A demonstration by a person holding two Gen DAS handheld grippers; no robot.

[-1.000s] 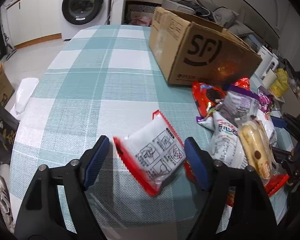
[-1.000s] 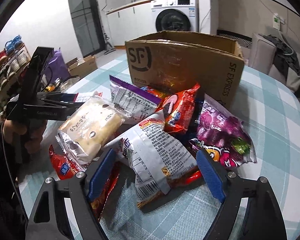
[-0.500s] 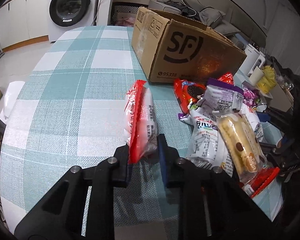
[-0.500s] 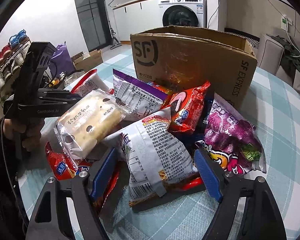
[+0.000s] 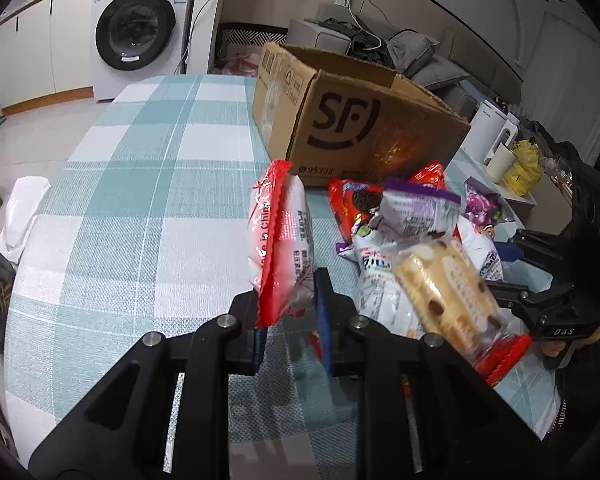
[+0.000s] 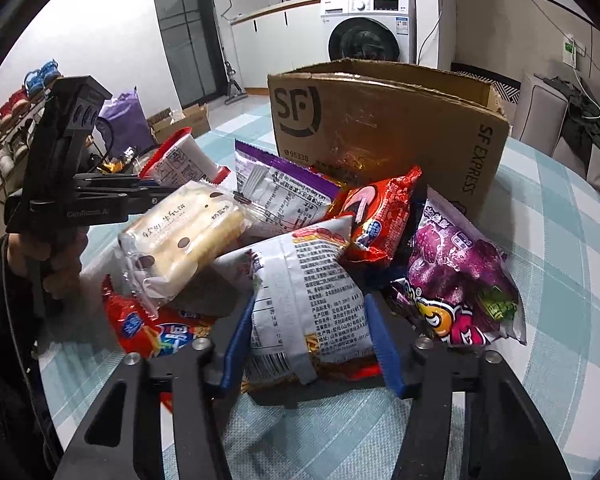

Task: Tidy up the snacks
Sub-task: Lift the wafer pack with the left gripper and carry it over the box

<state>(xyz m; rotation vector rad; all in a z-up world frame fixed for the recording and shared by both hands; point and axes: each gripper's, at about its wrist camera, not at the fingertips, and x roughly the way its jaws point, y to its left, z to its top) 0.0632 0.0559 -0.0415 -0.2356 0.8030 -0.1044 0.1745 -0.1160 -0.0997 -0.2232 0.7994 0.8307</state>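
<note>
My left gripper (image 5: 290, 312) is shut on a red-and-white snack packet (image 5: 280, 236), held on edge above the checked tablecloth (image 5: 148, 184); the right wrist view shows that packet (image 6: 184, 158) raised at the left. My right gripper (image 6: 310, 344) has its jaws closing, and the blue pads press both sides of a white snack bag (image 6: 308, 280) at the front of the pile. Around it lie a bread packet (image 6: 184, 240), a red pack (image 6: 380, 216), a purple-trimmed pack (image 6: 284, 188) and a purple bag (image 6: 460, 276). An open cardboard box (image 6: 380, 132) stands behind the pile.
A washing machine (image 5: 136, 36) and cabinets stand beyond the table's far end. A white kettle (image 5: 496, 136) and a yellow bag sit off the table's right side. A hand (image 6: 44, 256) holds the left gripper's handle, with a shoe rack (image 6: 16, 120) behind it.
The left gripper closed on the red-and-white packet, turned it on edge and raised it slightly. The right gripper's jaws narrowed from wide apart onto the white snack bag.
</note>
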